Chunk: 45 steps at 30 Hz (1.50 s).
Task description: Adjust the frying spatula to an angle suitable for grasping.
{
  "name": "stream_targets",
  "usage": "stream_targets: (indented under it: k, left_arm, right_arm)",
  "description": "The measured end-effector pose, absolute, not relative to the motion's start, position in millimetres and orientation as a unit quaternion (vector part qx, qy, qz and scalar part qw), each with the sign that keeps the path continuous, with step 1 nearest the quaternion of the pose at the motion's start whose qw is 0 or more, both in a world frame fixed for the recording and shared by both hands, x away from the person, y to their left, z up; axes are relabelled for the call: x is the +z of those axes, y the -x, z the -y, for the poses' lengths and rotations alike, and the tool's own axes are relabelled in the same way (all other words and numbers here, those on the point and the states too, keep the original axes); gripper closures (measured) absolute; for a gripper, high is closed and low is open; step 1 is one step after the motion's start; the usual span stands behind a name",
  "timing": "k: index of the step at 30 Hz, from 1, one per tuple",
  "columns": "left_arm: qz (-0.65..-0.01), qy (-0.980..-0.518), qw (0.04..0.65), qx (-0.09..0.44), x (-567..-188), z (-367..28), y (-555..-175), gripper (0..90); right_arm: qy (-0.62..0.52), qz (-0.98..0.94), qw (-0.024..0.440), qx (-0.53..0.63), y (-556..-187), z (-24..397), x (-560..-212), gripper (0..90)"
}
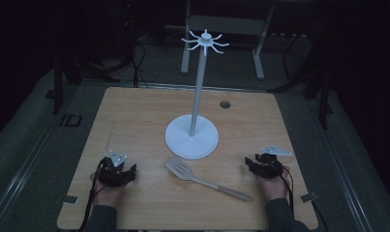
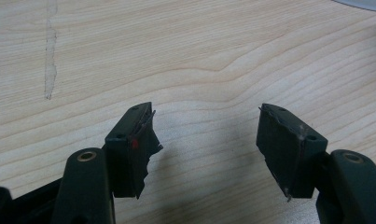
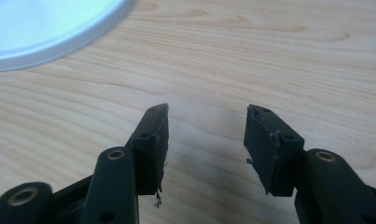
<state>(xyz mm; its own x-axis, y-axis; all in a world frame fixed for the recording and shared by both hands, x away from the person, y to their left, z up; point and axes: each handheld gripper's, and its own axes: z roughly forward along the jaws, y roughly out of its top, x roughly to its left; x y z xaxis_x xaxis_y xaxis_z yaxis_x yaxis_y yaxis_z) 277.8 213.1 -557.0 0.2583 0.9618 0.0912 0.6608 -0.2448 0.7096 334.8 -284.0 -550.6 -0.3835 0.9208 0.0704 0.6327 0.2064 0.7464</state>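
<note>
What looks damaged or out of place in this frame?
The black pads on the left gripper's fingers look torn, with ragged edges; the right gripper's pads are frayed too. The beige slotted spatula lies flat, nothing spilled.

A dim lab or test room is being suggested by a lone wooden table on grey floor, metal frame legs behind it, and cables being left lying around.
</note>
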Motion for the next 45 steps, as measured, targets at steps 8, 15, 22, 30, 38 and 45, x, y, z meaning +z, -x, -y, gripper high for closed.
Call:
stream_targets:
  k: [8, 15, 22, 30, 38, 45]
  left_arm:
    - [-0.546, -0.741, 0.283, 0.269, -556.4, -213.4, -277.4, 37.0]
    - [-0.548, -0.740, 0.281, 0.268, -557.0, -214.5, -277.6, 37.0]
    - [-0.549, -0.741, 0.279, 0.267, -557.6, -213.2, -277.6, 37.0]
    - [-0.547, -0.744, 0.278, 0.267, -558.6, -212.2, -278.1, 37.0]
    - [-0.546, -0.743, 0.279, 0.269, -558.3, -212.1, -277.8, 37.0]
    - [-0.544, -0.740, 0.286, 0.275, -556.2, -212.3, -276.2, 37.4]
  right_arm:
    - [-0.438, -0.794, 0.196, 0.373, -315.8, 264.7, -531.3, 46.6]
    - [-0.385, -0.824, 0.188, 0.370, -294.0, 253.5, -522.8, 57.0]
    - [-0.332, -0.855, 0.144, 0.372, -250.9, 258.2, -527.9, 86.5]
    - [-0.293, -0.881, 0.093, 0.359, -222.7, 267.8, -543.5, 89.1]
    - [-0.296, -0.890, 0.112, 0.329, -226.7, 270.8, -552.9, 89.6]
    - [-0.308, -0.884, 0.150, 0.318, -247.7, 269.9, -553.4, 89.6]
